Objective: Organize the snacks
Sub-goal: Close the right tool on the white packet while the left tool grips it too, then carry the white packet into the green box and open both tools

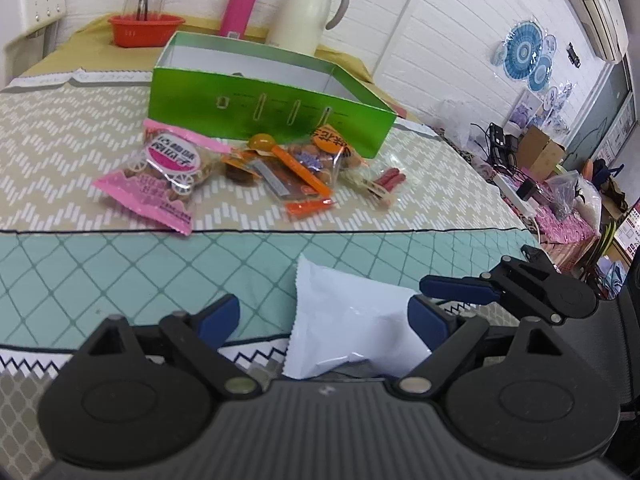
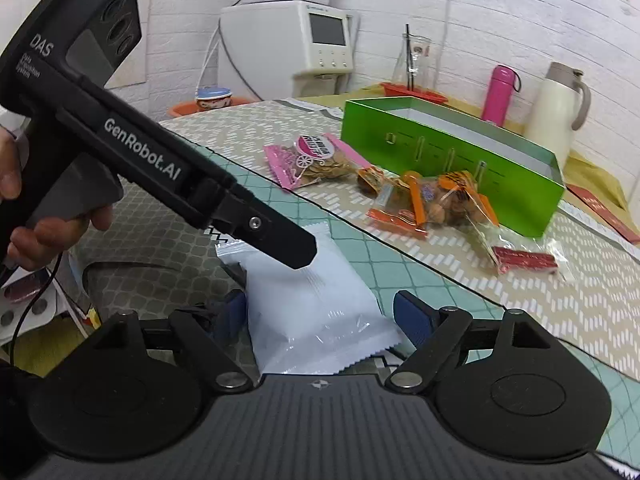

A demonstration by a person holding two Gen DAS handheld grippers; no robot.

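Here, a white snack packet (image 1: 352,316) lies at the near edge of the bench (image 1: 80,280), on the teal diamond-patterned cloth, caught between two sets of wide-open jaws at once: the left gripper (image 1: 324,316) straddles it from the near side, the right gripper (image 2: 320,316) from its own side, and neither has visibly closed on it. The packet's long axis runs roughly near to far along the left gripper's line of sight (one blue pad looks close to its right flank, though contact cannot be told). Both grippers are about equally near. The packet is plain, glossy, puffed, with serrated ends. The open green box (image 1: 256,96) waits farther back, beyond a scatter of other snacks (image 1: 248,168).
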